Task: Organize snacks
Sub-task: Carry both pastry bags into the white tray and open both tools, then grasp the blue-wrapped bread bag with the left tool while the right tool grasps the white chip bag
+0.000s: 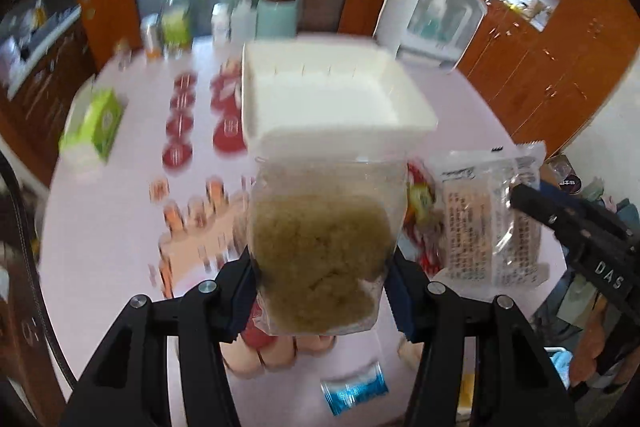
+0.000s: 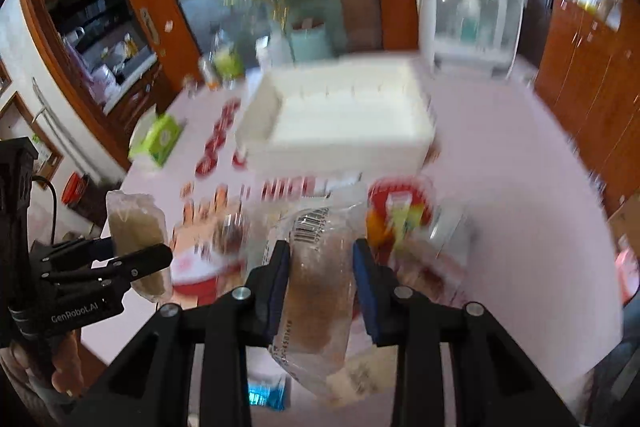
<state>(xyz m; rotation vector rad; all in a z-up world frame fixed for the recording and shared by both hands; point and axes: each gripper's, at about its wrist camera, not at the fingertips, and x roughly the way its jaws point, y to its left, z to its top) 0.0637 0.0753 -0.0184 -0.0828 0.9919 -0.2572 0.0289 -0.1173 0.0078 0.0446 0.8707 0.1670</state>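
Above the near edge of a pink table (image 1: 460, 99), the left gripper (image 1: 320, 291) was clenched on a clear packet of tan shredded snack (image 1: 316, 251), lifted off the surface. Just to its right, the right gripper (image 2: 322, 279) grasped a clear-wrapped brown bar (image 2: 316, 291), also raised. Beyond both sat an open white box (image 1: 340, 131). Red-wrapped snacks (image 1: 180, 125) lay to its left, and a green tissue box (image 1: 94, 125) further left.
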